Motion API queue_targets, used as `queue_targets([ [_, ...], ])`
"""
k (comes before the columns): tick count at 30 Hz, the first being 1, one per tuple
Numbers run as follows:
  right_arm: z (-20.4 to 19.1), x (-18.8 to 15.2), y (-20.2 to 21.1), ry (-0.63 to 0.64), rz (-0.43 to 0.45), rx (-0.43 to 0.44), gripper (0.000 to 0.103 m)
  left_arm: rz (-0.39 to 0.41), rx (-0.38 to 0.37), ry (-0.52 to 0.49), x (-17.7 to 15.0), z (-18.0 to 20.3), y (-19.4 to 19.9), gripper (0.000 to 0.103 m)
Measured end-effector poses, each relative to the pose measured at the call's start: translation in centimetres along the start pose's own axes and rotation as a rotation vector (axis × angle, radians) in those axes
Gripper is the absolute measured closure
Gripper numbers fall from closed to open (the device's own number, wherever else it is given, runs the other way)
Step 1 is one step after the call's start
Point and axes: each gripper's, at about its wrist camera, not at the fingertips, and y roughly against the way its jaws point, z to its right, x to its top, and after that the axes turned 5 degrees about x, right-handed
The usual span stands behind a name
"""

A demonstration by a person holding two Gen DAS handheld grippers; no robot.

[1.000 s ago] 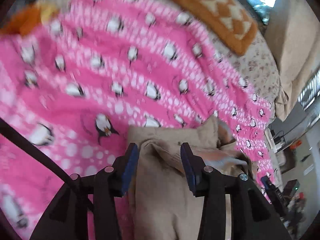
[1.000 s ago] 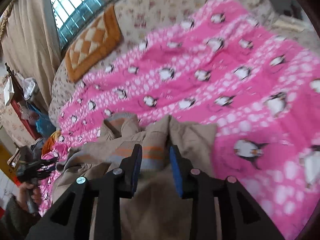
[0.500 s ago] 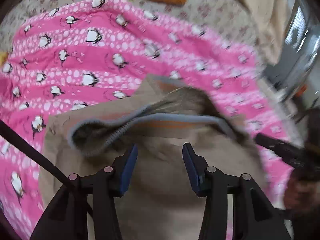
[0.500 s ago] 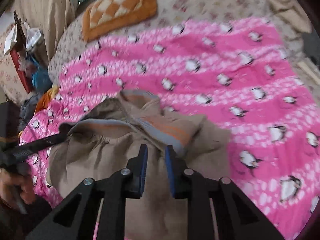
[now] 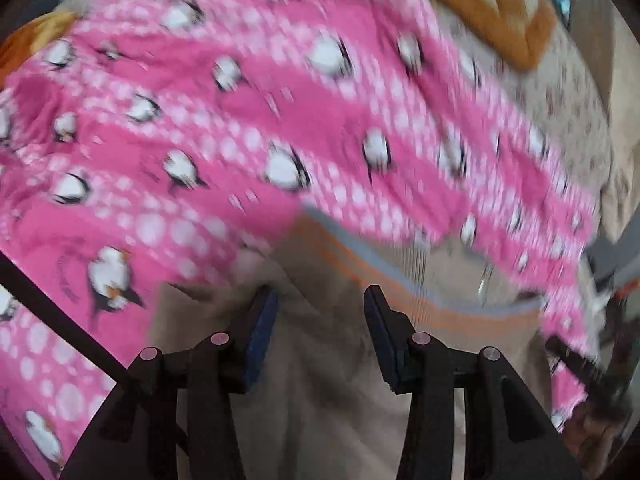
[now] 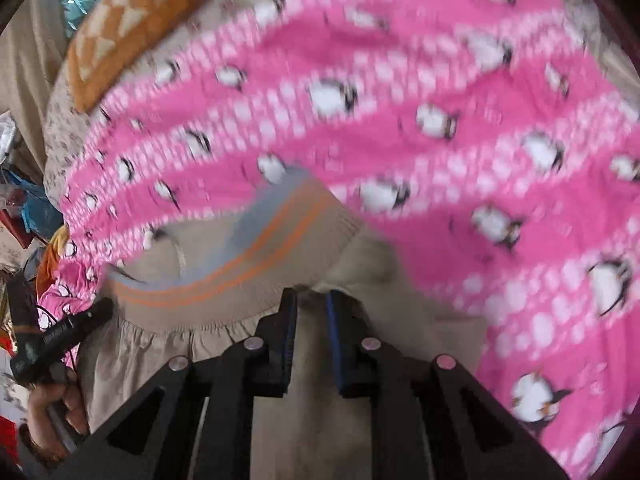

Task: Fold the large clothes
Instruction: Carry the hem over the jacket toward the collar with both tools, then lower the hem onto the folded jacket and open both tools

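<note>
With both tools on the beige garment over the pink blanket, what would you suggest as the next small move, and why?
Probably lower the garment's striped waistband flat onto the pink penguin blanket. Both the right tool, whose jaws have just been closing with beige cloth bunched between them, and the left tool carry the beige garment, and its waistband edge looks raised and curved, not lying flat.

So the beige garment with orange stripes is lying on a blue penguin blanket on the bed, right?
Not quite: the penguin blanket is pink, not blue, as the right wrist view shows. The rest holds: the beige garment with orange stripes lies on it, on the bed.
</note>
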Motion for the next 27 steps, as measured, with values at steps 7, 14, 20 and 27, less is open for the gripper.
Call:
queue_targets([
  [7,-2.7,0.6,3.5,-0.046,0.074,-0.099,0.084,0.131,-0.009,0.04,-0.7,1.1,3.6,0.091],
  [14,-7.0,-1.6,-4.7,0.219,-0.026,-0.28,0.072,0.085,0.184,-0.197,-2.2,3.0,-3.0,0.091],
  [20,-0.1,-0.6,-10.0,0.134,-0.142,-0.1,0.071,0.055,0.219,-0.182,-1.8,1.5,-6.0,0.091],
  [27,1.5,-0.3,-9.6,0.082,-0.122,-0.02,0.071,0.044,0.179,-0.155,-1.6,1.1,-6.7,0.083],
])
